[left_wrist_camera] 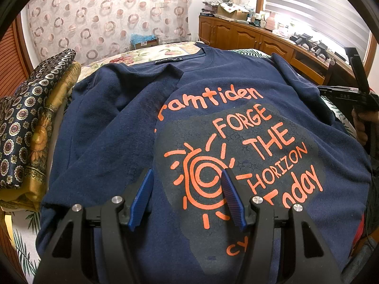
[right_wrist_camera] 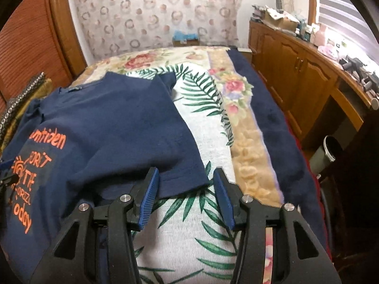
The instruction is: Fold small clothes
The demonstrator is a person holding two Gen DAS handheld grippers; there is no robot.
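A navy T-shirt [left_wrist_camera: 132,118] with orange print lies front-up on the bed, its left sleeve folded in over the chest. My left gripper [left_wrist_camera: 187,184] is open and empty, hovering over the sun print. In the right wrist view the same T-shirt [right_wrist_camera: 113,127] lies to the left, with its right sleeve [right_wrist_camera: 180,177] spread out on the leaf-print cloth [right_wrist_camera: 189,232]. My right gripper [right_wrist_camera: 186,184] is open, its jaws on either side of that sleeve's hem, holding nothing. The right gripper also shows at the far right of the left wrist view [left_wrist_camera: 360,87].
A stack of folded patterned fabrics [left_wrist_camera: 26,127] sits left of the shirt. A navy blanket [right_wrist_camera: 267,108] runs along the bed's right edge. A wooden cabinet [right_wrist_camera: 303,71] with clutter on top stands to the right, with a bin [right_wrist_camera: 328,151] below it.
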